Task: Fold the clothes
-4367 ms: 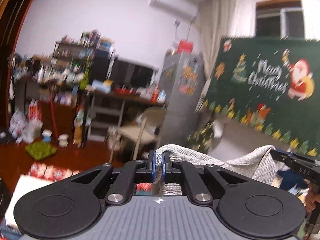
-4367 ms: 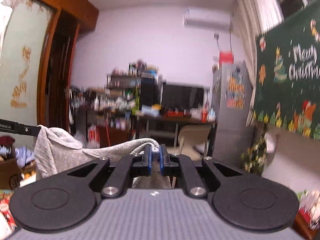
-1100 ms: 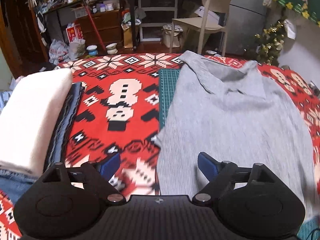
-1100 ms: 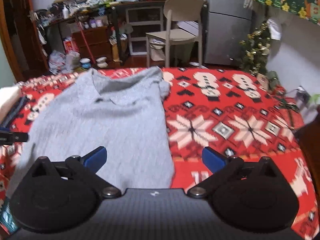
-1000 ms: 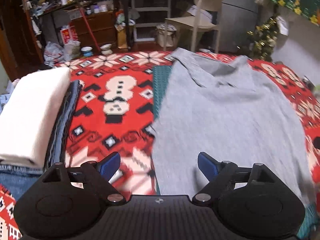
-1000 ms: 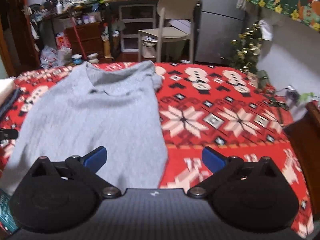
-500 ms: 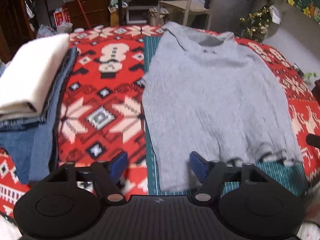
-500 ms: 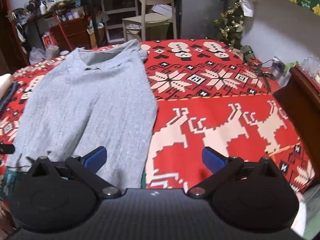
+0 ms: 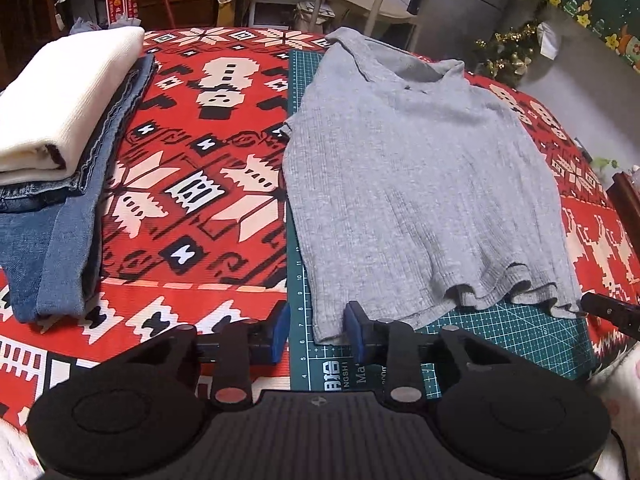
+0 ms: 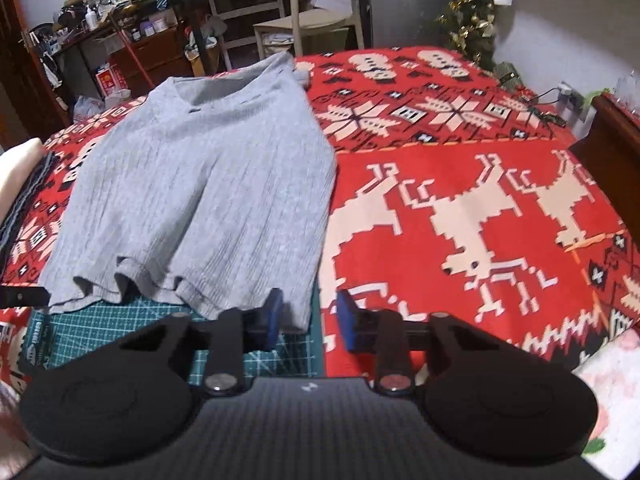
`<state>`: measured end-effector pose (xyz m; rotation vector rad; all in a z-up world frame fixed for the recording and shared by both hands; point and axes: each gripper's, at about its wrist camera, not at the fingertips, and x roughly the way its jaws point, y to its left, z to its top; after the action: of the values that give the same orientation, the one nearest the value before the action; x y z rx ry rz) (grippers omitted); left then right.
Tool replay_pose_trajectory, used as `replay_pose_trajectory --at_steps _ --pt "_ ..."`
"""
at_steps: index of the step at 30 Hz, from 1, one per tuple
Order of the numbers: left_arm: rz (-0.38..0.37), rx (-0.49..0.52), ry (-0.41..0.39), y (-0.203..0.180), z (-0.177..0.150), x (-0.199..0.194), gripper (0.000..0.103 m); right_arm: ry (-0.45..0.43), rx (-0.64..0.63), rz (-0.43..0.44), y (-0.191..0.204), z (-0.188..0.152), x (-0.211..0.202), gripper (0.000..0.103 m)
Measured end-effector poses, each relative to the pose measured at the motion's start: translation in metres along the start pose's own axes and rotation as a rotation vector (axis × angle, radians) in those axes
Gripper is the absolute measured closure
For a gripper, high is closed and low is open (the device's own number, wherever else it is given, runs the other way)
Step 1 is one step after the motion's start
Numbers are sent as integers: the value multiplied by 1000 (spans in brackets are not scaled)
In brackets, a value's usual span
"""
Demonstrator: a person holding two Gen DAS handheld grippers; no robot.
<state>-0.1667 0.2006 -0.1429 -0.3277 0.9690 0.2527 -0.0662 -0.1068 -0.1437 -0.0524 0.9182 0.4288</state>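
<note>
Grey ribbed shirt (image 9: 416, 184) lies flat, collar at the far end and hem nearest both grippers, partly over a green cutting mat (image 9: 500, 332) on the red patterned blanket (image 9: 192, 200). Left gripper (image 9: 316, 330) jaws closing, gap narrow; the hem's left corner sits between the blue pads (image 9: 354, 326), pads not pressing cloth yet. Right gripper (image 10: 306, 322) jaws closing too, narrow gap; the hem's right corner (image 10: 298, 312) is just ahead of its left pad, inside the gap, no clamp visible. Only the left view has the folded stack off to that gripper's left: cream knit (image 9: 60, 104) on top of jeans (image 9: 48, 240); in the right view just a sliver of it shows at the far left edge. The left view also catches the right gripper's fingertip at the hem's far corner, right edge of frame. Only the right view shows the bare blanket with reindeer pattern (image 10: 472, 216) to that gripper's right, a dark wooden edge (image 10: 612, 152) beyond it, and a beige chair (image 10: 312, 12) in full past the collar.
</note>
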Motion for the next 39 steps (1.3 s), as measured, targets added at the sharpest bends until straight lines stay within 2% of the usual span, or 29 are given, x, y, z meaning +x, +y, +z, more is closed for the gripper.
replay_pose_trajectory --at_steps 3,5,6,8,13,20,23,25,29,33,35,36,37,39 --pt "31 44 -11 -5 -2 0 79 13 -22 9 6 -1 3 80" --pt "58 85 -30 -10 -3 0 86 25 -45 12 11 -2 6 92" --pt "56 107 -32 -12 -3 0 97 26 -57 4 14 -3 7 92" --pt "69 148 -34 -17 -4 0 97 27 -84 -10 17 -1 7 101" --pt "141 194 -33 -18 -4 -5 100 64 -67 -84 3 9 6 102" --pt "122 148 0 2 -11 -28 100 116 15 -136 -33 13 -4 102" --pt "129 137 34 8 -17 -27 100 139 43 -156 -44 10 -5 102" --pt "137 134 58 10 -20 -24 100 154 41 -178 -48 8 -5 102" --pt "137 150 56 8 -22 -25 99 155 29 -186 -46 7 -7 102" --pt "100 120 35 11 -19 -30 90 128 35 -139 -47 9 -12 100" --pt "97 102 9 13 -17 -35 80 104 32 -139 -48 12 -17 95" --pt "99 91 -5 14 -16 -37 69 94 29 -144 -50 13 -18 92" --pt "100 81 -17 15 -14 -39 65 86 33 -145 -52 14 -20 89" --pt "95 60 -35 16 -10 -43 64 71 52 -141 -58 17 -22 83"
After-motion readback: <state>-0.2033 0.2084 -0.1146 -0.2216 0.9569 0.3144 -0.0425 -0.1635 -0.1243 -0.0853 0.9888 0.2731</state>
